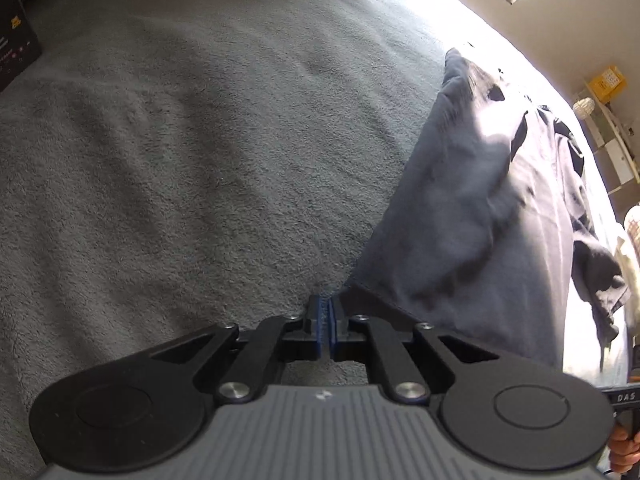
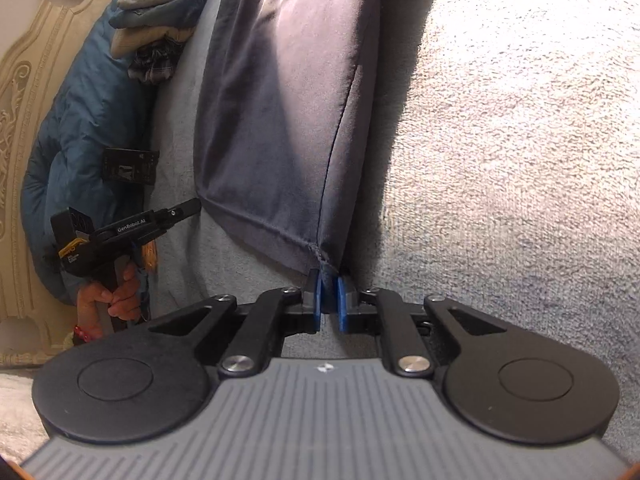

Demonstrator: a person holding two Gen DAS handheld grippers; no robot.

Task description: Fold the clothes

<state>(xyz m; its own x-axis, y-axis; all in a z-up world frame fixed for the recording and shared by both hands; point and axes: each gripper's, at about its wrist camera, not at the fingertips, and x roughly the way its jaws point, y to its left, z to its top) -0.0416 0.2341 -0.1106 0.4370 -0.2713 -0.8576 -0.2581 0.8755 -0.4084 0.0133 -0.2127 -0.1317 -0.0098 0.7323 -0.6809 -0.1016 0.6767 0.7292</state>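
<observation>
A dark blue-grey garment (image 1: 472, 208) lies spread on the grey fleece blanket (image 1: 200, 140), stretched between my two grippers. In the left wrist view my left gripper (image 1: 328, 320) is shut, its blue pads pressed together on the garment's near hem corner. In the right wrist view the garment (image 2: 280, 100) runs away from the camera, and my right gripper (image 2: 330, 300) is shut on its other hem corner, with cloth bunched between the blue pads. The left gripper (image 2: 194, 205), held by a hand (image 2: 116, 296), shows at the left of that view with its tip at the hem's far corner.
A stack of folded clothes (image 2: 160, 12) rests on a blue quilt (image 2: 80, 120) by the ornate headboard (image 2: 24, 100). A black box (image 2: 128, 166) lies beside the quilt, also seen as the black box (image 1: 16, 40). A shelf (image 1: 608, 128) stands beyond the bed edge.
</observation>
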